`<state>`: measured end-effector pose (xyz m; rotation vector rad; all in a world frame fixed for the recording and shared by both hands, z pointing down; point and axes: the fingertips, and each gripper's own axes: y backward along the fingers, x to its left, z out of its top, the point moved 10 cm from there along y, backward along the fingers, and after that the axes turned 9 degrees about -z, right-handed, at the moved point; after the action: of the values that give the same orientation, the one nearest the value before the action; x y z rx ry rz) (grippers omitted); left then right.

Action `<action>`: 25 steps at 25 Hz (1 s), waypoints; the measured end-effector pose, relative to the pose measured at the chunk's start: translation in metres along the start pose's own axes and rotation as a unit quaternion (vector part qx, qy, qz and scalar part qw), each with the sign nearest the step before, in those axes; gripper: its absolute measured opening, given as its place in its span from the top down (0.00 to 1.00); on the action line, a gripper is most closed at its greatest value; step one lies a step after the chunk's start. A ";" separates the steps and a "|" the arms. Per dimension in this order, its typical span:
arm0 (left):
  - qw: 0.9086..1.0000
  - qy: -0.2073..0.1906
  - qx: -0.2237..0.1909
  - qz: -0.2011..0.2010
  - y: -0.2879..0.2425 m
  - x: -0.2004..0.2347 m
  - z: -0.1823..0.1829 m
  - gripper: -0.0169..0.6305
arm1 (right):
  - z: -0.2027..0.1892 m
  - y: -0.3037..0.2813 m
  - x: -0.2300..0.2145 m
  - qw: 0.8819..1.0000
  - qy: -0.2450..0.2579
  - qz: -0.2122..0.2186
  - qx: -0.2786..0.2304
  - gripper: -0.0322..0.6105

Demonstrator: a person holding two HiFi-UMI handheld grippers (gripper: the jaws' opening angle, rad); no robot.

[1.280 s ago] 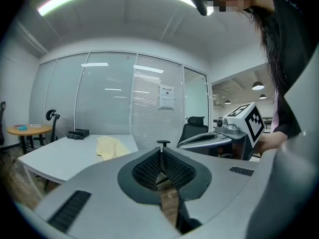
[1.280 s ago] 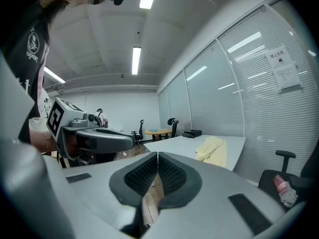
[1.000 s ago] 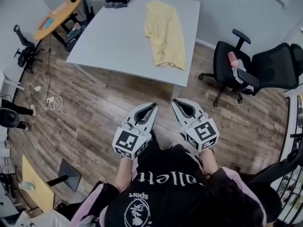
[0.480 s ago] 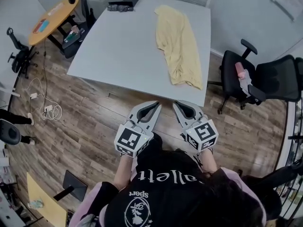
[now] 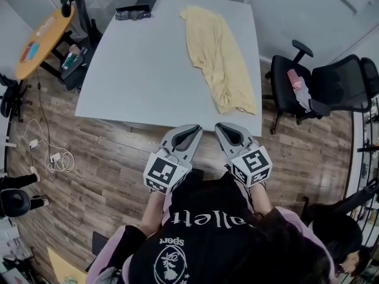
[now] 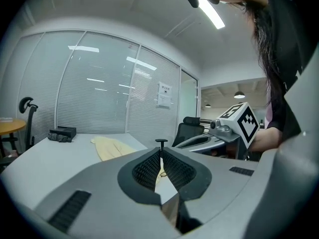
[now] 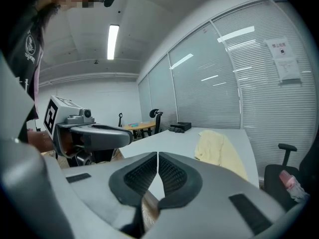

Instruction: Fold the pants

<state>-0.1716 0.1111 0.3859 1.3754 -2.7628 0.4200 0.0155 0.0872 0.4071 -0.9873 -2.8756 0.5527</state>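
Pants (image 5: 216,52), pale yellow, lie flat on the grey table (image 5: 142,70), stretched in a long strip down its right side: one end near the far right corner, the other bunched close to the near right corner, just short of the near edge. The cloth looks doubled lengthwise, leg over leg, though the head view is too distant to be sure. The rest of the tabletop is bare except for a dark box (image 5: 135,6) at the far left corner, well apart from the pants. The left gripper (image 5: 194,130) and right gripper (image 5: 222,129) are held side by side off the near edge of the table, over the wooden floor (image 5: 106,158), with their tips pointing towards the table and neither touching it or the cloth. Left gripper view: jaws drawn together, ribbed pads meeting at the tip, nothing caught between them; the pants show beyond, further along the tabletop. Right gripper view: jaws likewise closed tip to tip and empty, with the pants lying ahead and to the right, and the left gripper alongside. Each marker cube sits at the rear of its gripper, close against the person's black top (image 5: 207,229). Two black office chairs (image 5: 331,84) stand past the table's right edge, and a round wooden table (image 5: 41,34) stands past its left edge
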 end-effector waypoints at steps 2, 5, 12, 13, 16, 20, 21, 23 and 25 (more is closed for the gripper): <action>1.000 0.002 0.001 -0.011 0.001 0.009 -0.002 0.92 | 0.001 -0.007 0.003 1.000 -0.005 -0.008 0.003 0.91; 1.000 0.008 0.004 -0.023 0.001 0.018 -0.006 0.92 | 0.000 -0.013 0.005 1.000 -0.016 -0.016 0.012 0.91; 0.999 0.015 0.014 -0.040 -0.011 0.030 -0.011 0.92 | -0.003 -0.013 -0.009 0.998 -0.027 -0.045 0.022 0.91; 0.999 0.018 0.017 -0.041 -0.014 0.031 -0.013 0.92 | -0.004 -0.013 -0.013 0.998 -0.029 -0.049 0.024 0.91; 0.998 0.022 0.025 -0.044 -0.023 0.031 -0.016 0.92 | -0.009 -0.011 -0.025 0.997 -0.036 -0.060 0.028 0.91; 0.998 0.023 0.035 -0.043 -0.040 0.032 -0.018 0.92 | -0.013 -0.011 -0.048 0.996 -0.039 -0.069 0.029 0.91; 0.998 0.023 0.038 -0.042 -0.045 0.033 -0.017 0.92 | -0.014 -0.012 -0.054 0.996 -0.037 -0.070 0.030 0.91; 0.998 0.024 0.043 -0.038 -0.055 0.036 -0.016 0.92 | -0.013 -0.016 -0.068 0.996 -0.033 -0.071 0.030 0.91; 0.998 0.026 0.049 -0.037 -0.066 0.039 -0.016 0.92 | -0.013 -0.020 -0.083 0.997 -0.030 -0.070 0.033 0.91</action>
<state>-0.1449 0.0464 0.4218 1.4601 -2.6730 0.5854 0.0718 0.0268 0.4318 -0.7648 -2.9279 0.6710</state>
